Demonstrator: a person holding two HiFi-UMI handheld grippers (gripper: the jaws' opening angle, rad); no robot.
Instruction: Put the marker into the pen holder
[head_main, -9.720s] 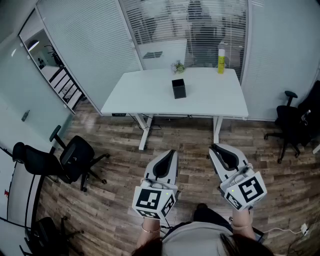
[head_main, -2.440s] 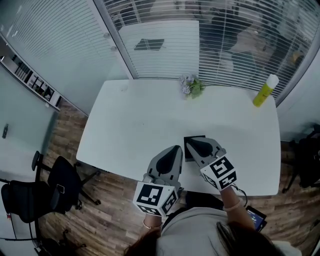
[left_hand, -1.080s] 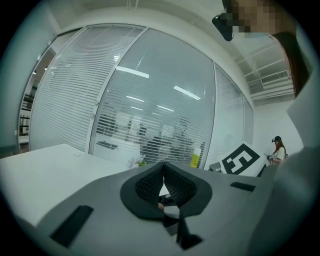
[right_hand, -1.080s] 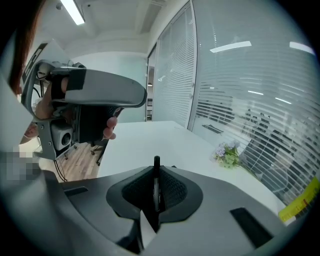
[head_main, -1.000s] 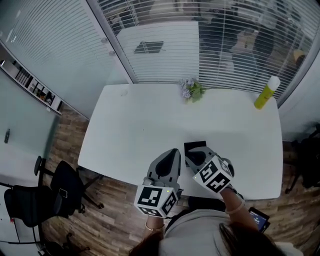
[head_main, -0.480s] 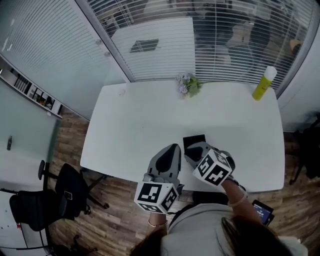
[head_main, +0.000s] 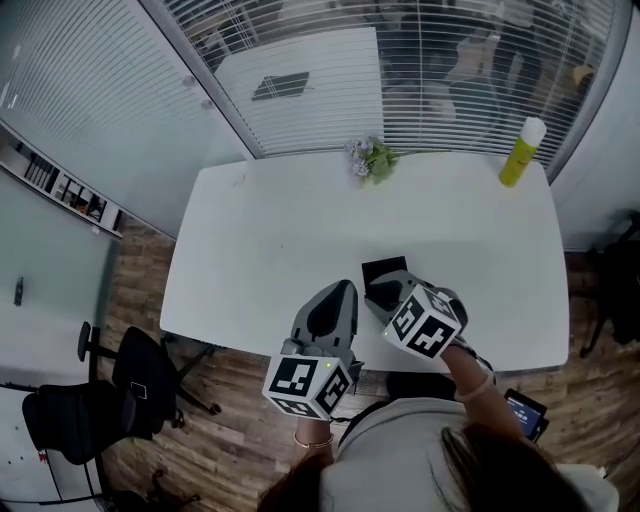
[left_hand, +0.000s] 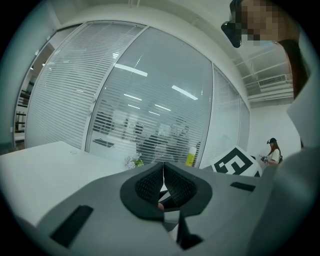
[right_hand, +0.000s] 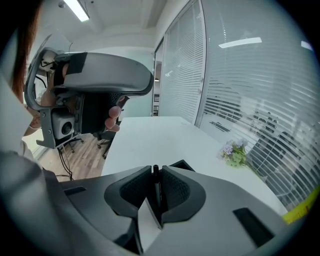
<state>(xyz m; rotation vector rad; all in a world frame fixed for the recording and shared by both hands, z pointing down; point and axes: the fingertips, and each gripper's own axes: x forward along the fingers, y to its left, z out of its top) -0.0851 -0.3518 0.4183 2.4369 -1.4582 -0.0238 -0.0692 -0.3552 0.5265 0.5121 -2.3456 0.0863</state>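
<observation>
Marker (right_hand: 156, 186) pinched between right tongs (right_hand: 156, 171), near pen holder (head_main: 376, 268); left tongs (left_hand: 163, 169) closed.

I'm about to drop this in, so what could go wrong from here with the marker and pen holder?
The right tongs are shut on the thin marker, which might tilt or slip on release. In the head view they cover much of the pen holder, so the marker could strike its rim. The shut left tongs aren't steadying it; a knock may tip it.
</observation>
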